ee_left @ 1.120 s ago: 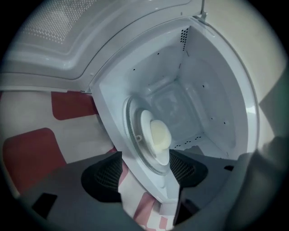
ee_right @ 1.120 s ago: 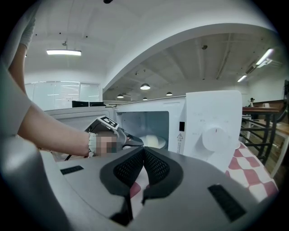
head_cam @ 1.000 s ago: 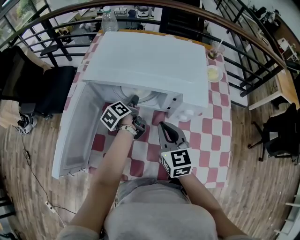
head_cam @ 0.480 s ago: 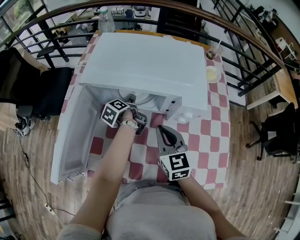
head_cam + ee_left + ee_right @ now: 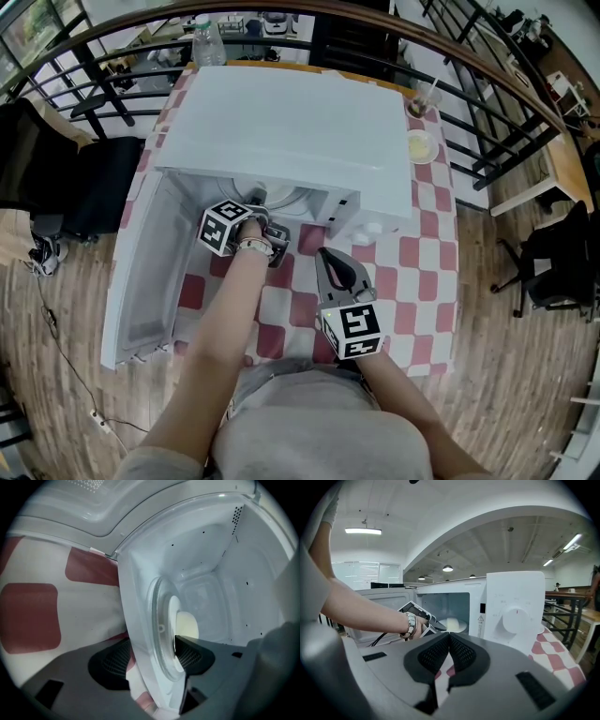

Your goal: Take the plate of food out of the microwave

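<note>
Left gripper (image 5: 152, 659), jaws apart, straddles the round white plate (image 5: 174, 616) rim on the clear glass turntable (image 5: 157, 620); right gripper (image 5: 449, 644), mesh-textured pads together, holds nothing.

Glossy plate (image 5: 172, 612) — smooth, matt-white microwave (image 5: 291, 122)

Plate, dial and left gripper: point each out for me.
Plate (image 5: 173, 609), left gripper view, on its white rim.
Dial (image 5: 516, 619), right gripper view, on the knob's centre.
Left gripper (image 5: 151, 649), left gripper view, midway between its fingertips.
</note>
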### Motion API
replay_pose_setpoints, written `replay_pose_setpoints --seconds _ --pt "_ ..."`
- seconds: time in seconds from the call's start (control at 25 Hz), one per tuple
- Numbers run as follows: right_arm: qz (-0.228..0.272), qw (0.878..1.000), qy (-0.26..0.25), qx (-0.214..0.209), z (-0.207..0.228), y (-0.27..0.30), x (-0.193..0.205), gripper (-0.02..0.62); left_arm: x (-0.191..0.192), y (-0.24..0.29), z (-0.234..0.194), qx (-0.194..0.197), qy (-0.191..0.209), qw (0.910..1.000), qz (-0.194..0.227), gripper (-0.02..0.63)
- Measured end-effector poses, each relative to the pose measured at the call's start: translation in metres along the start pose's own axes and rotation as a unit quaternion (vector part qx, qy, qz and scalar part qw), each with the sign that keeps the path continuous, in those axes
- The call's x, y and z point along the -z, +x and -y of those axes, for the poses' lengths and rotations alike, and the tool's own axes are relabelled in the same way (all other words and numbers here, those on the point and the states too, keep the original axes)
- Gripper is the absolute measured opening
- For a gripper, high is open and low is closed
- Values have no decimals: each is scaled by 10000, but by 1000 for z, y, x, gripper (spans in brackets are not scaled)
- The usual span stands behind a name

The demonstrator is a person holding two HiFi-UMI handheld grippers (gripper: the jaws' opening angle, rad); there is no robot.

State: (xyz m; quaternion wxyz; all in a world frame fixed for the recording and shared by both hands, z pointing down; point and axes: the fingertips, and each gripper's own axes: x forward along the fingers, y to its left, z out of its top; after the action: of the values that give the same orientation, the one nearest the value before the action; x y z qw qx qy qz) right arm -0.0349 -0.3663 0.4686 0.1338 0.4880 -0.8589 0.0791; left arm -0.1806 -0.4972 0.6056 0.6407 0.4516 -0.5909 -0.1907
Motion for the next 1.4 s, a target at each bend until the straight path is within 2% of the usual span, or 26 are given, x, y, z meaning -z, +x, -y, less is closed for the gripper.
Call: replay_pose_setpoints --seconds 0.72,1.0,1.4 --pt "129 9998 -24 120 -1 -10 -9 26 6 -21 -4 184 -299 9994 -78 206" --pt "131 9998 -60 109 -2 -12 -9 26 7 -28 -1 294 -400 9987 -144 134" --pt "129 9998 -97 89 -4 -13 -8 26 6 -34 1 218 -526 9980 -274 91"
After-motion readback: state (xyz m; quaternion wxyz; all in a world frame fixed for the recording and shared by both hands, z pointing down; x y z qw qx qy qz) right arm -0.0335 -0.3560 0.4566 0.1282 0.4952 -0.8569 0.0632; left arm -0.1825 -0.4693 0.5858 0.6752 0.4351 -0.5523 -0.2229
